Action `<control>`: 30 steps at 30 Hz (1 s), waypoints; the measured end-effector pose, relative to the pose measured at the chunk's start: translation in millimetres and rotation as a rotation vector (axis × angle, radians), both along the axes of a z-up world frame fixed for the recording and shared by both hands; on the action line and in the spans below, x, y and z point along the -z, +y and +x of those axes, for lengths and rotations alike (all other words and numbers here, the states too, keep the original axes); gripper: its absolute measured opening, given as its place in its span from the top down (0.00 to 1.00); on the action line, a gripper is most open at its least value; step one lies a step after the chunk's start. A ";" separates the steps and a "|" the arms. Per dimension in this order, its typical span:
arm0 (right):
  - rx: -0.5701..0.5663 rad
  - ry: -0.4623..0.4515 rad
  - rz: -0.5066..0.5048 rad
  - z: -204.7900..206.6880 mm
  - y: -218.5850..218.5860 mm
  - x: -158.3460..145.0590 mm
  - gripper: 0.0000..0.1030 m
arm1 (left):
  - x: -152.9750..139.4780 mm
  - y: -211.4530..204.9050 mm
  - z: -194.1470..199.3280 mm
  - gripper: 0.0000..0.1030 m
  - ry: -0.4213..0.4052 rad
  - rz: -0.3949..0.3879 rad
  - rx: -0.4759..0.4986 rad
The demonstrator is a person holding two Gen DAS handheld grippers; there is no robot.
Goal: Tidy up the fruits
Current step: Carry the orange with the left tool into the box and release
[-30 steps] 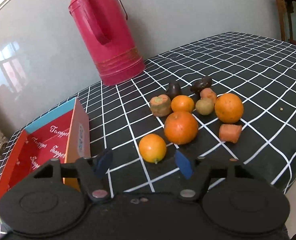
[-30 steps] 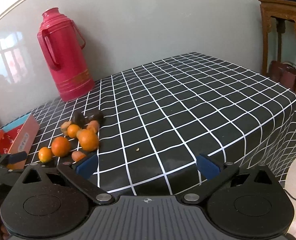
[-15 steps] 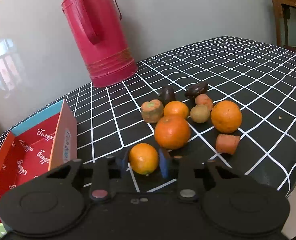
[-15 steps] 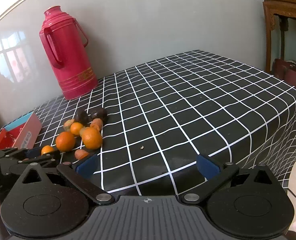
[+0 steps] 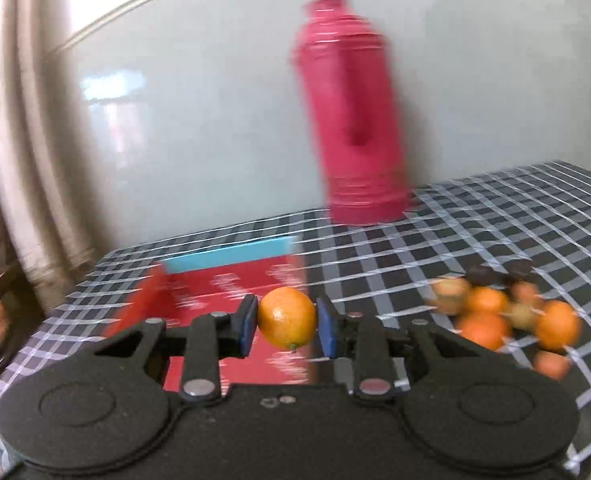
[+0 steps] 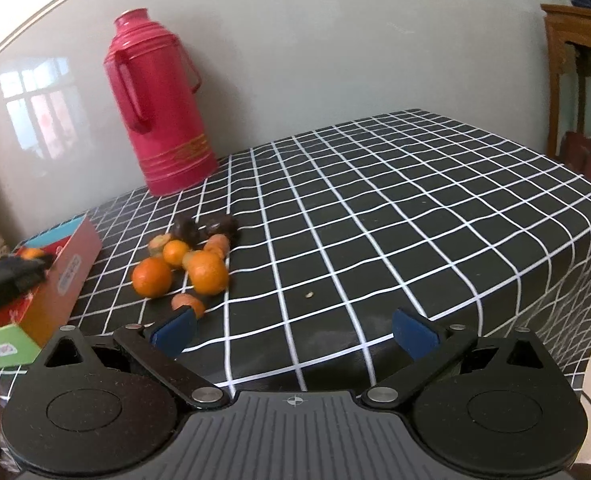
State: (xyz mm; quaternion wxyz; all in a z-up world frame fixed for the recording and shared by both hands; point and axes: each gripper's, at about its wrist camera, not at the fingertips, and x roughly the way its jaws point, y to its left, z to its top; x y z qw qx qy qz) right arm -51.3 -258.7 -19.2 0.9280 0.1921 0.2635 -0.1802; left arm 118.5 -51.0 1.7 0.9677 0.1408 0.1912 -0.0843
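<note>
My left gripper is shut on a small orange and holds it in the air over the open red box. The box also shows in the right wrist view, with the left gripper and the orange above it. A pile of oranges and other small fruits lies on the checked cloth to the right of the box; it also shows in the right wrist view. My right gripper is open and empty near the table's front edge.
A tall red thermos stands at the back of the table near the wall. The black checked tablecloth stretches right to the table edge. A wooden stand is at the far right. A crumb lies on the cloth.
My left gripper has lifted the small orange off the cloth and swung left with it to above the red box. The right gripper has stayed open and barely moved.
</note>
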 end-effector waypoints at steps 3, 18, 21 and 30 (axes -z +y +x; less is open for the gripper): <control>-0.008 0.012 -0.020 4.6 8.1 -0.5 0.00 | -1.6 21.2 10.0 0.78 0.015 0.009 -0.089; -0.095 0.107 -0.171 36.7 64.5 -2.3 0.00 | 12.2 61.4 33.4 0.75 0.209 0.004 -0.183; -0.102 0.111 -0.172 39.7 67.6 -2.5 0.00 | 13.1 63.3 34.2 0.72 0.234 -0.010 -0.198; -0.113 0.114 -0.180 43.3 68.2 -5.5 0.00 | 3.7 64.7 23.2 0.35 0.204 -0.054 -0.193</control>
